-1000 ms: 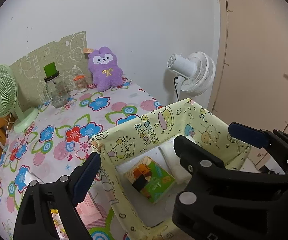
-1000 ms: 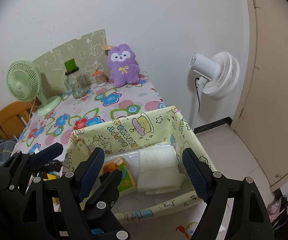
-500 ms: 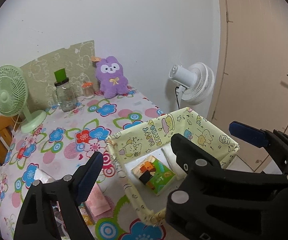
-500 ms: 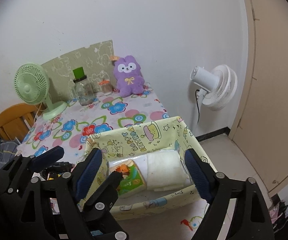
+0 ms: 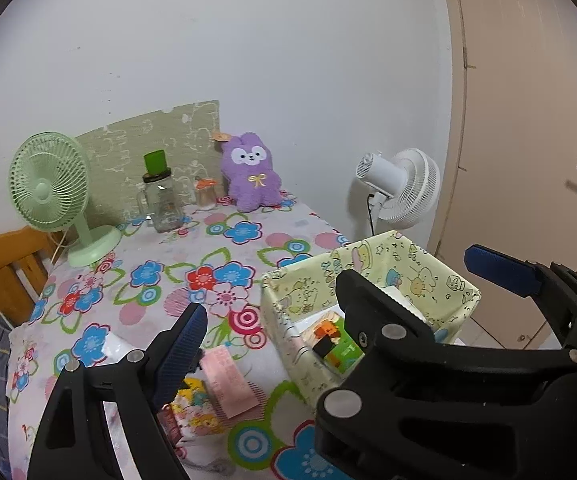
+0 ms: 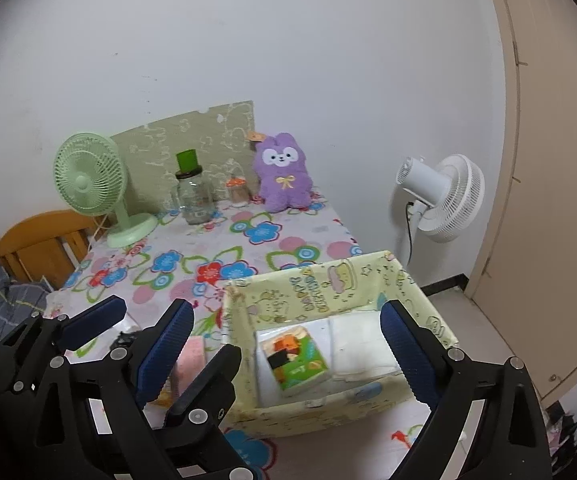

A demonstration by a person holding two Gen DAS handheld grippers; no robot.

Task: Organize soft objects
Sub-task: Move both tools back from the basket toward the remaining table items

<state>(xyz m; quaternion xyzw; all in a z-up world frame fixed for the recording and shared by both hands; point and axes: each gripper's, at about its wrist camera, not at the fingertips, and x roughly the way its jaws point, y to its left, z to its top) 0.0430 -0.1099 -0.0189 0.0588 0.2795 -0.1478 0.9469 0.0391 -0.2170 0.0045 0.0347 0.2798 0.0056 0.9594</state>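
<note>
Both hand-held grippers released: left (image 5: 340, 296), right (image 6: 284, 336); bin (image 6: 424, 300) holds two packs

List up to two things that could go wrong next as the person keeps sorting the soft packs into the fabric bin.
1. The fabric bin sits near the table's edge above the floor; a push might tip it off.
2. The pink pack and the yellow pack overlap, so open fingers could catch both.

Black hand-held gripper (image 6: 284, 332), blue ribbed pads (image 6: 404, 344), silver screws.
</note>
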